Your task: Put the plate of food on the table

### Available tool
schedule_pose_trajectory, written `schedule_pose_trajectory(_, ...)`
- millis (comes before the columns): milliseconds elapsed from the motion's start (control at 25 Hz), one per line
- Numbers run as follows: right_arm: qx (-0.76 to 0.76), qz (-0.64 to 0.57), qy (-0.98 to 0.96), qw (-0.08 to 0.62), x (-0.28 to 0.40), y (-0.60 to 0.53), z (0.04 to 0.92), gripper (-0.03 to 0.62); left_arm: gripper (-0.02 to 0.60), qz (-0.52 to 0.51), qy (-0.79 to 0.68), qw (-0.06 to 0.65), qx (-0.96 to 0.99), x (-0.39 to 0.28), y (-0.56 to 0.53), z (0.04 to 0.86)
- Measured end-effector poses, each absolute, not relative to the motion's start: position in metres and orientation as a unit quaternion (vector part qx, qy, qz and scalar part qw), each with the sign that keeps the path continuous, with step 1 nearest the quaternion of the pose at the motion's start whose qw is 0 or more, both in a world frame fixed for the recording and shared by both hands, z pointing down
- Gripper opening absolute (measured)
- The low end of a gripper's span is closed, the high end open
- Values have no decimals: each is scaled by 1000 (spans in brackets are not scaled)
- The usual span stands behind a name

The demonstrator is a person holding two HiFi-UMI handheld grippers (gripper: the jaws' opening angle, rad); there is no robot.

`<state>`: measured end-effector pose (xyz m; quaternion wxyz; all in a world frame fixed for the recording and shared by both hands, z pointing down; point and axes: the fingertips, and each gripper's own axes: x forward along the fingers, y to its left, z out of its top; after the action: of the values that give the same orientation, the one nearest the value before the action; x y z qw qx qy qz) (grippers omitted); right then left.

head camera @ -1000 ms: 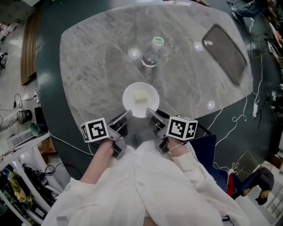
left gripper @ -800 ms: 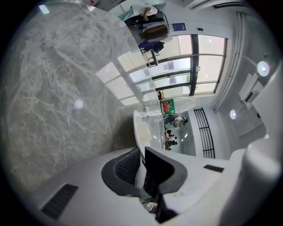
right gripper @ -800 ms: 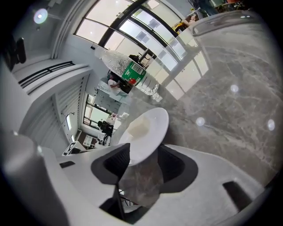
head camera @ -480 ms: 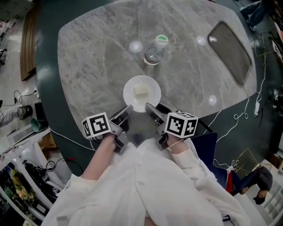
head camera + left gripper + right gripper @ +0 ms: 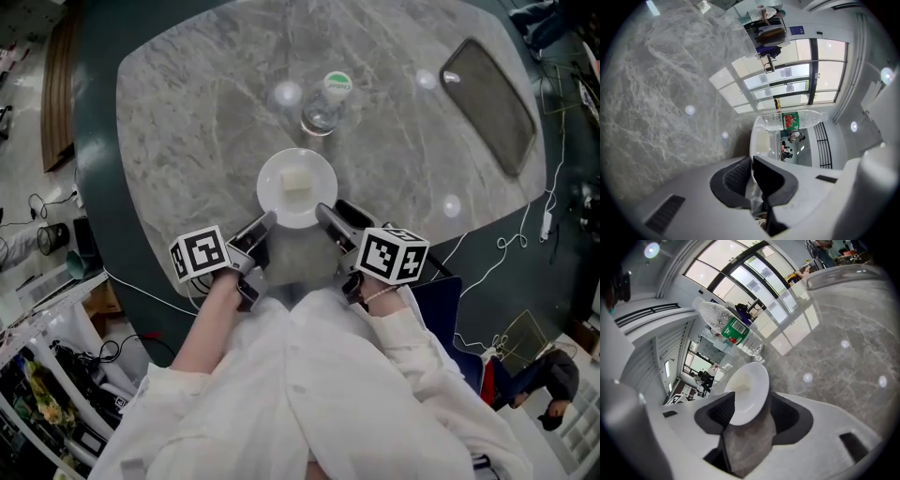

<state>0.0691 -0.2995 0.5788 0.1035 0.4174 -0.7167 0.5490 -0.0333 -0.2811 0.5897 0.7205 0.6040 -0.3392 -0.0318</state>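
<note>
Head view, plate: the plate (image 5: 272,178) with its pale piece of food (image 5: 296,180) lies on the marble table (image 5: 187,122), at 6 o'clock of the bottle (image 5: 323,111) and near the table's 6 o'clock edge
Head view, grippers: the left gripper (image 5: 266,223) meets the rim at 7 o'clock, the right gripper (image 5: 326,214) at 5 o'clock
Left gripper view, jaws: nearly together, pinching the thin rim of the plate (image 5: 757,133), which shows edge-on with the bottle (image 5: 797,119) behind it
Right gripper view, jaws: spread wide and just opened further; the rim of the plate (image 5: 759,380) stands between them but neither pad presses on it, so this gripper (image 5: 752,399) holds nothing
Right gripper view, plate: it appears to rest flat on the table (image 5: 843,362), food (image 5: 739,380) in place
Progress: the plate looks set down, so the main step seems done; the right side has let go, the left grip is not yet released, and both grippers then have to draw back toward 6 o'clock
Change from the earlier frames: the plate sits closer to the bottle and further in from the table edge than a second ago, and both grippers have followed it toward 12 o'clock
</note>
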Motion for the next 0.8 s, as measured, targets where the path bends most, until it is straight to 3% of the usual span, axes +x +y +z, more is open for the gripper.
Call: schedule_pose_trajectory(800,415,548,-719,102,68,-297,580,195,32,39,-371,731,571,-46,-275,604)
